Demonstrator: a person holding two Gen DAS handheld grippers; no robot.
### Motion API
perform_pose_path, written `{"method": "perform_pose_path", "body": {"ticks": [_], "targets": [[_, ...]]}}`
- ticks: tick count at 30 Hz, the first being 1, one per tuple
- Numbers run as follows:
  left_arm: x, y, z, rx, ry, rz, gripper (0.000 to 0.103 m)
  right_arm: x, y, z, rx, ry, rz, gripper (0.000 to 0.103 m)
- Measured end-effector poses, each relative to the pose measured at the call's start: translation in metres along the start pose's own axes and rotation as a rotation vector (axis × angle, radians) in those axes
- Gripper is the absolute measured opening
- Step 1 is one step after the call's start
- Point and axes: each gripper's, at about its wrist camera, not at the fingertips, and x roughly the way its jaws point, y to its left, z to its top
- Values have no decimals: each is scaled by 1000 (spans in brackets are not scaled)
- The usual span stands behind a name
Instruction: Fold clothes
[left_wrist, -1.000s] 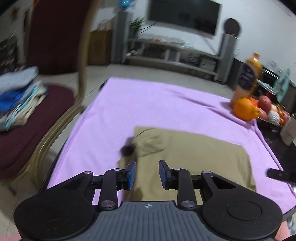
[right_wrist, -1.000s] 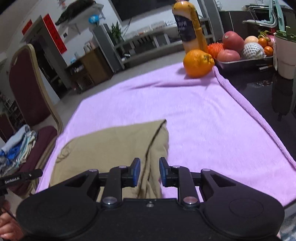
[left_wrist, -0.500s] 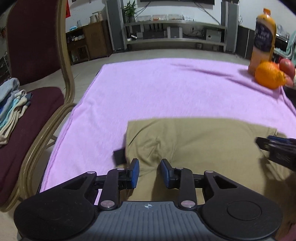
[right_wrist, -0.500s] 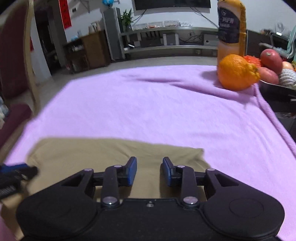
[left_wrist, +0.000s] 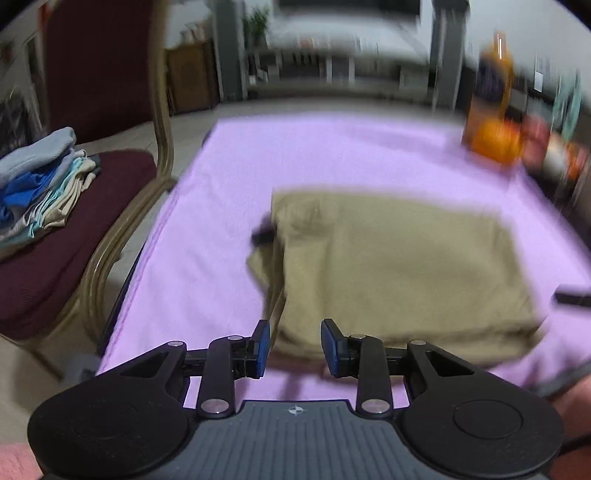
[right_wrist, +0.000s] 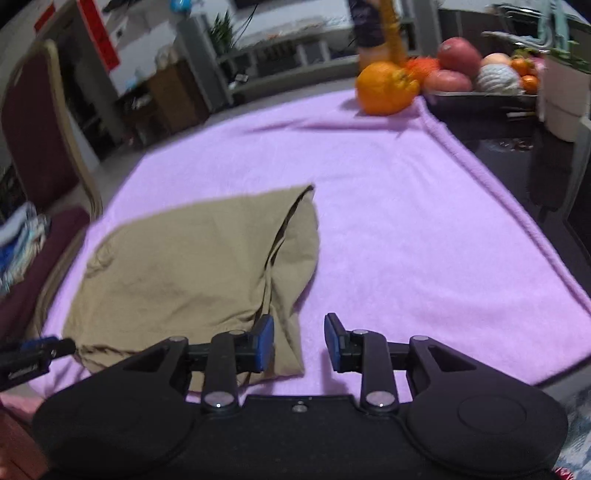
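Observation:
A khaki garment (left_wrist: 399, 266) lies folded into a rough rectangle on the purple blanket (left_wrist: 332, 155); the right wrist view shows it (right_wrist: 199, 266) left of centre with a hem seam running down its right side. My left gripper (left_wrist: 294, 343) is open just short of the garment's near left corner, with nothing between its fingers. My right gripper (right_wrist: 299, 341) is open too, over the near right corner of the cloth, its left pad (right_wrist: 264, 341) above the fabric. The tip of the other gripper (right_wrist: 33, 352) shows at the left edge.
A maroon chair (left_wrist: 55, 236) with a stack of folded clothes (left_wrist: 40, 184) stands left of the table. At the far right are an orange (right_wrist: 386, 88), a juice bottle (right_wrist: 376, 40) and a tray of fruit (right_wrist: 484, 74). The blanket's right edge (right_wrist: 517, 221) borders a dark tabletop.
Both grippers have pulled back and risen from the garment, and their jaws have widened. The garment lies flatter, with its near edge in front of both grippers.

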Motion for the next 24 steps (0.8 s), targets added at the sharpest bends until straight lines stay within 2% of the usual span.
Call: {"method": "perform_pose_path", "body": {"ticks": [2,3,4,5,8,9,12,14,15,17,21,22,24], "targets": [[2,-3,8,-20,-32,-16,32,-5,3,3,18,-36,38,30],[3,-4,11,-30,-48,-24,31,-4,9,4,3,-49,62,26],[4,-6,15,-40,-64,-32,31,-2,18,4,-30,-54,88,14],[6,-9,19,-42,-75,-40,31,3,30,5,-73,-51,116,11],[25,-31,24,47,-72,-40,31,21,63,7,-170,-48,179,10],[33,-38,23,78,-62,-33,31,29,72,8,-193,-43,184,10],[63,-47,10,163,49,18,33,60,86,6,-235,-3,158,11],[79,-53,2,217,115,49,33,75,87,-4,-278,55,137,11],[76,-54,0,234,119,54,33,83,87,-9,-300,85,126,10],[69,-53,-4,243,127,47,33,73,86,-18,-343,86,118,10],[48,-43,-9,199,139,9,33,49,73,-24,-322,132,140,10],[40,-38,-9,175,131,-8,33,43,69,-24,-300,142,148,11],[19,-25,-4,112,57,-55,34,25,58,-20,-232,131,179,16]]}}
